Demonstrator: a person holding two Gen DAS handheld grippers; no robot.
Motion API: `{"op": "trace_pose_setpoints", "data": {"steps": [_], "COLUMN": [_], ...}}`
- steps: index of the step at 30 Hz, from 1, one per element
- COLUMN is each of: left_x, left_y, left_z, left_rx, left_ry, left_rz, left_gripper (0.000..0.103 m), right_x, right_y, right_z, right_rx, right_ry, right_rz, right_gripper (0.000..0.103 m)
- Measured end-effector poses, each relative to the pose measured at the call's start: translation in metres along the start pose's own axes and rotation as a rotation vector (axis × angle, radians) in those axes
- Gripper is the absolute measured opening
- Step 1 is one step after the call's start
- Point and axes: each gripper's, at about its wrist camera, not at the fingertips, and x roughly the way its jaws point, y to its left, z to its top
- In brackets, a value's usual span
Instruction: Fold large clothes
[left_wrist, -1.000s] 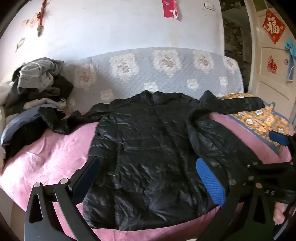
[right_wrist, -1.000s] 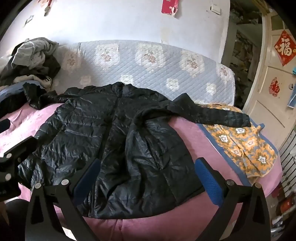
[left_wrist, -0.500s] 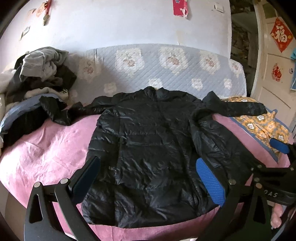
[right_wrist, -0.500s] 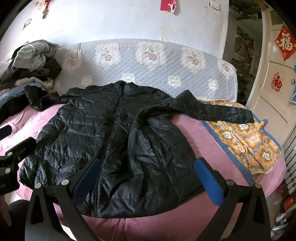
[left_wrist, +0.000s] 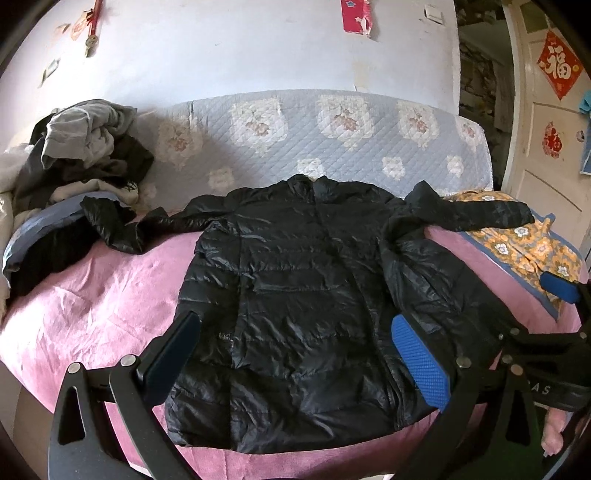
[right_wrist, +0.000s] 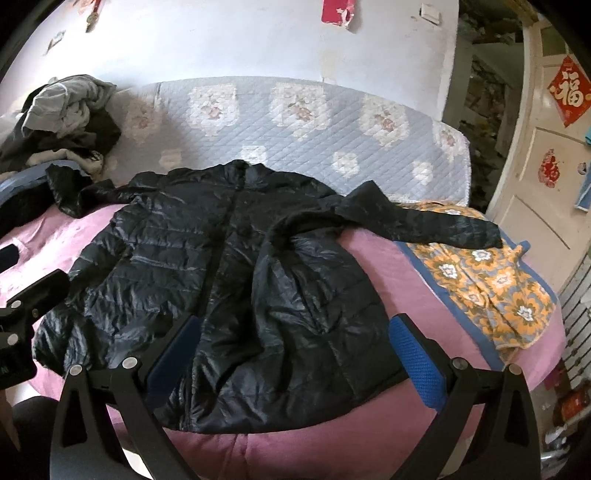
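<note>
Right wrist view alone shows the black jacket (right_wrist: 229, 295) hem's right corner; both grippers' fingers (left_wrist: 421, 365) spread wide, empty.

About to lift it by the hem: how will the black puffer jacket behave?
The black puffer jacket looks floppy, so it would likely sag and trail its sleeves. Its glossy shell may slip. Thin quilting suggests lightness.
</note>
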Motion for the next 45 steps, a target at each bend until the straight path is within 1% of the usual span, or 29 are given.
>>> {"op": "trace_pose_setpoints", "data": {"steps": [2,3,22,32,45], "left_x": [0.001,-0.009,-0.009,-0.009,-0.01], "left_y": [0.001,0.001,0.009,0.009,0.006], "left_z": [0.0,-0.002,0.0,-0.001,-0.001], "left_rx": [0.0,-0.001,-0.016,-0.014,-0.008], "left_ry": [-0.002,-0.004,-0.003,-0.007,-0.009], "left_rz": [0.004,0.003,0.004,-0.001,0.016], "left_gripper": [0.103,0.103,0.103,0.103,0.103], "right_x": [0.0,0.0,0.003,0.004,0.003], "right_y": [-0.001,-0.002,0.0,0.0,-0.001], "right_z": [0.0,0.0,-0.001,0.0,-0.003], "right_rx": [0.006,0.01,0.017,0.012,0.009], "right_ry": [0.002,0.003,0.012,0.011,0.009], "right_rz": [0.006,0.008,0.027,0.026,0.01], "right_gripper": [0.103,0.103,0.103,0.103,0.103]}}
